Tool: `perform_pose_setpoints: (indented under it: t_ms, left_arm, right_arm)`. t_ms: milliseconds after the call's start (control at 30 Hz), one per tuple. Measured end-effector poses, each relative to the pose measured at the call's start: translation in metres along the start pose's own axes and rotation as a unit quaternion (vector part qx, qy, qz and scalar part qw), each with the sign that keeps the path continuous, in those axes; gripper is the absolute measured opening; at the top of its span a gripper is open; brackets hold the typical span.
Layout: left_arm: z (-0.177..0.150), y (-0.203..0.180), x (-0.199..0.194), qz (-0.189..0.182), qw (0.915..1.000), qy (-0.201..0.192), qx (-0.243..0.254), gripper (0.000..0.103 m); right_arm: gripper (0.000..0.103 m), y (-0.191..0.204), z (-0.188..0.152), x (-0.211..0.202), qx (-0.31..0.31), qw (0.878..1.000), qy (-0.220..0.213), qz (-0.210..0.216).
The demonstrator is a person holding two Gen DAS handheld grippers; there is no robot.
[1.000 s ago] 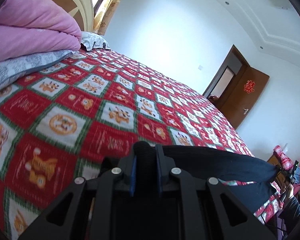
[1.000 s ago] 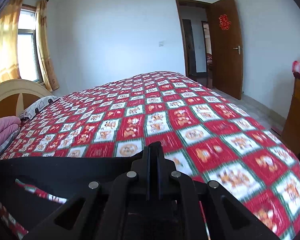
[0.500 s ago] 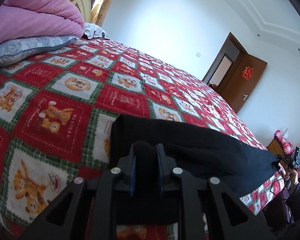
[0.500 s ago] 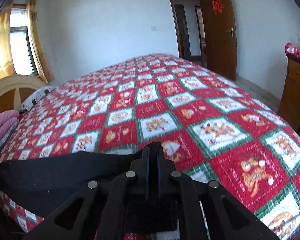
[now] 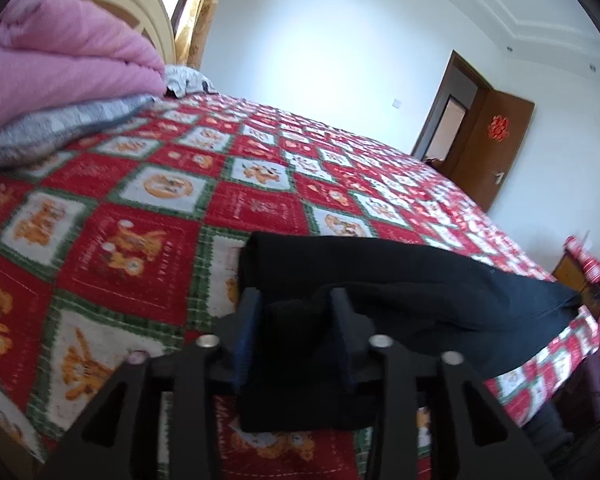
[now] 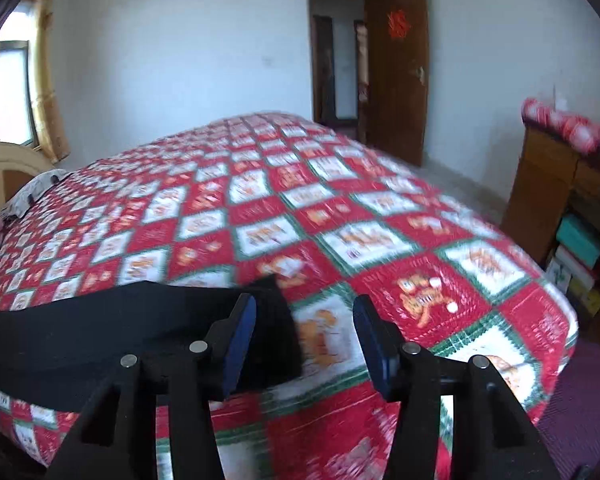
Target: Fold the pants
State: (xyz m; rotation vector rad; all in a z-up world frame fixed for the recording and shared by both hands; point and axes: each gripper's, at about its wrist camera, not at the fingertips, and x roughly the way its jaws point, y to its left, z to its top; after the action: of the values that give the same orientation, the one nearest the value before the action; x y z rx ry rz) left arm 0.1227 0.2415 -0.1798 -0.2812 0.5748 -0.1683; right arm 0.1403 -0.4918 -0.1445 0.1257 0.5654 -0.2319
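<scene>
Black pants lie folded in a long band across the near side of the red patterned bedspread. My left gripper is low over their left end, its jaws opening, with a hump of black cloth loose between the blue pads. In the right wrist view the pants stretch away to the left, their right end just behind the left finger. My right gripper has its jaws opening too, with mostly bare bedspread between the pads.
A pink quilt on a grey pillow is piled at the headboard end. A wooden cabinet with boxes stands right of the bed, beyond its near corner. A brown door stands ajar at the far wall.
Both grippers were shut on the pants and now stand apart. The pants have come down flat on the bed. My right gripper has shifted rightward off the pants' end.
</scene>
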Motion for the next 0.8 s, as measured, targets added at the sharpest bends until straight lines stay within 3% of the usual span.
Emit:
perform_pose_setpoints:
  t_ms: [33,133,267,367,467,633,800]
  left_arm:
    - [0.000,-0.001,-0.001,0.007,1.0000,0.000,0.006,0.055]
    - [-0.003,-0.003,-0.006,0.007,0.9998,0.003,0.017,0.055]
    - [-0.009,-0.012,-0.010,0.011,0.9989,0.007,0.044,0.055]
    - [-0.010,-0.018,-0.004,0.014,0.9980,0.017,0.060,0.055]
    - [-0.012,-0.022,0.002,0.013,0.9972,0.032,0.066,0.043]
    - [-0.015,-0.025,0.000,0.012,0.9965,0.028,0.078,0.026]
    - [-0.009,-0.033,-0.003,0.018,0.9952,0.018,0.095,0.019]
  right_arm:
    - [0.052,0.011,0.001,-0.008,-0.016,1.000,-0.007,0.007]
    - [0.052,0.069,0.002,-0.027,-0.097,0.994,-0.012,0.056]
    - [0.052,0.165,-0.016,-0.035,-0.222,0.967,-0.008,0.123]
    - [0.052,0.215,-0.032,-0.031,-0.257,0.950,0.005,0.179]
    - [0.052,0.265,-0.052,-0.020,-0.280,0.935,0.019,0.216]
    - [0.052,0.322,-0.080,-0.005,-0.323,0.915,0.038,0.238]
    - [0.052,0.357,-0.098,0.010,-0.370,0.896,0.048,0.238]
